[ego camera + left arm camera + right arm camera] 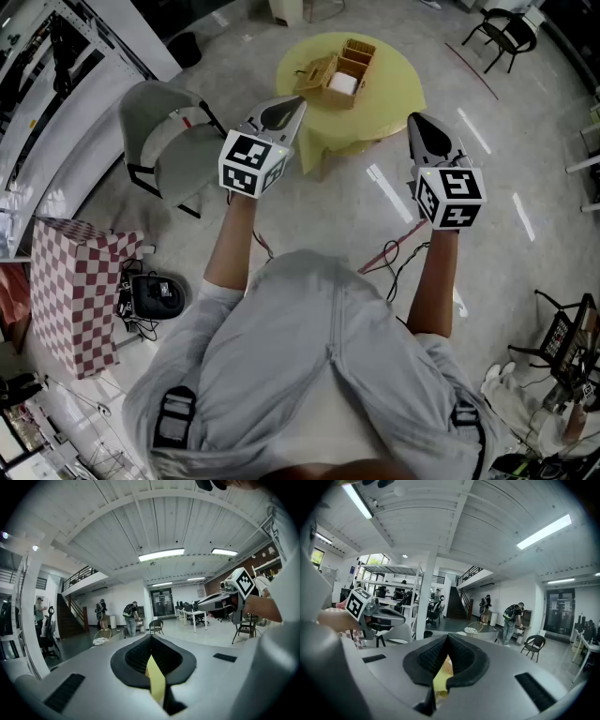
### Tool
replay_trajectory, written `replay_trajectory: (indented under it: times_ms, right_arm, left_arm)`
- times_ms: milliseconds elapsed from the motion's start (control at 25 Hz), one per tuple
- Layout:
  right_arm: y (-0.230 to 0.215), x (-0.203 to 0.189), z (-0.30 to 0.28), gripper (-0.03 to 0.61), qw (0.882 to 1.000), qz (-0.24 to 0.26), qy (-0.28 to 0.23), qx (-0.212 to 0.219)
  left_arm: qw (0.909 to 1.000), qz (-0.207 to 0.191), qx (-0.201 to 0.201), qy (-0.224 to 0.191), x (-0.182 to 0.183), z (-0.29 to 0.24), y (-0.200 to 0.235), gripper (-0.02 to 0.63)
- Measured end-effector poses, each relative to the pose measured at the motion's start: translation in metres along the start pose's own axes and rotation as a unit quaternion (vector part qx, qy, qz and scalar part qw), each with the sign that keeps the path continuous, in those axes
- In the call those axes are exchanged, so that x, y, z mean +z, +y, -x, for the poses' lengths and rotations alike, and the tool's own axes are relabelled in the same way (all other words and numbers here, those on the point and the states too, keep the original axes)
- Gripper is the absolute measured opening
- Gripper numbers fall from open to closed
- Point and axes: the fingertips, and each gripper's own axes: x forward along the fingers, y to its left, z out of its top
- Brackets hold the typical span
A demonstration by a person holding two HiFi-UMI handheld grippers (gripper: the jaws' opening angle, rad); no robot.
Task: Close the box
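A pale, glossy floor (356,216) spreads out. A round yellow table (394,103) stands far off, with a grey chair (173,141) to its left and a black chair (502,33) far right. Strip lights (161,554) cross the white ribbed ceiling (117,522).

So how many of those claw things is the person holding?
2. The left claw points at the yellow table's left edge, the right claw at its right edge; both shut, empty. None seem hidden.
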Motion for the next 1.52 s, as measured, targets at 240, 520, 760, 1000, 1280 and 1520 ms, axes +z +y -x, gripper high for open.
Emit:
replay_trajectory:
  times_ms: [240,520,760,1000,1280,1520]
  right_arm:
    - [-0.004,-0.001,-0.004,0.023,1.000,-0.005,-0.006,0.011]
    - [-0.021,-0.015,-0.006,0.023,1.000,-0.024,0.000,0.019]
    - [-0.040,-0.030,0.000,0.023,0.999,-0.035,0.007,0.037]
    - [-0.042,-0.042,-0.016,0.023,0.998,-0.036,0.020,0.047]
    - [-0.050,-0.041,-0.053,0.023,0.998,-0.029,0.019,0.055]
    - [-0.073,-0.035,-0.127,0.023,0.999,-0.031,0.020,0.031]
  left_arm:
    - [0.9999,0.002,0.003,0.010,-0.003,-0.006,0.000,0.029]
    - [0.9993,0.023,0.012,0.027,-0.015,-0.014,-0.006,0.029]
    - [0.9979,0.043,0.026,0.040,-0.023,-0.019,-0.020,0.029]
    - [0.9969,0.049,0.033,0.051,-0.038,-0.026,-0.015,0.029]
    - [0.9974,0.027,0.028,0.061,-0.045,-0.060,0.011,0.029]
    - [0.9983,0.021,0.011,0.054,-0.055,-0.115,0.080,0.029]
